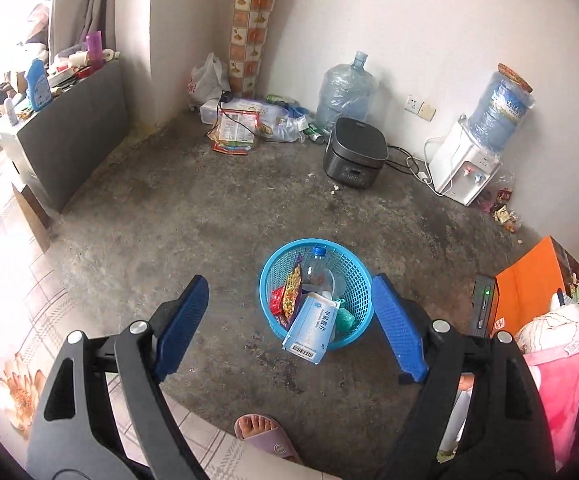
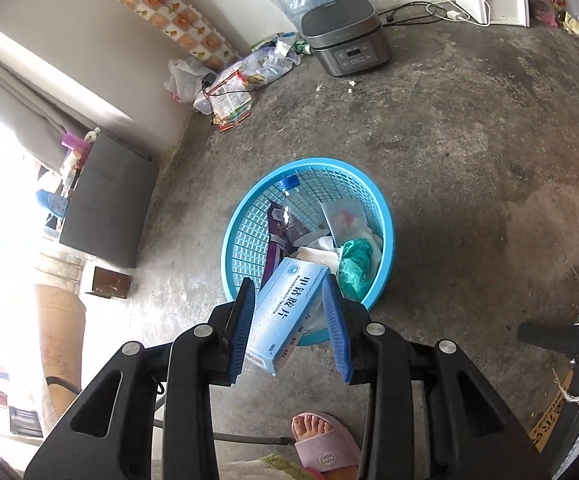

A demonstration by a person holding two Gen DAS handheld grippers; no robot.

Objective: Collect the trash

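A pale blue and white cardboard medicine box [image 2: 285, 312] sits between the two blue ribbed pads of the right tool [image 2: 294, 326]. The pads stand a little apart, roughly the box's width, with a sliver of gap visible along the right pad, so whether they still press on the box cannot be told. The box tilts with its far end over the near rim of the round blue plastic mesh basket [image 2: 245, 240], and its near end hangs outside the rim, above the bare concrete floor [image 2: 469, 168]. From the left wrist view the same box [image 1: 311, 326] leans against the basket's [image 1: 359, 280] front edge, its barcoded end sticking out over the rim toward the camera.

The left tool [image 1: 289, 332] is spread wide with nothing between its pads; the basket and box lie in the gap between them in that view, further off and below, not touched.

Inside the basket lie a clear plastic bottle with a blue cap [image 2: 289, 184], a purple snack wrapper [image 2: 279, 236], crumpled white tissue [image 2: 317, 252] and a scrunched green plastic bag [image 2: 355, 262]; the left view also shows a red and yellow wrapper [image 1: 291, 294].

A foot in a pink slipper [image 2: 321, 440] stands on the floor just short of the basket. Further back, a dark grey rice cooker [image 2: 345, 34] rests near the wall.
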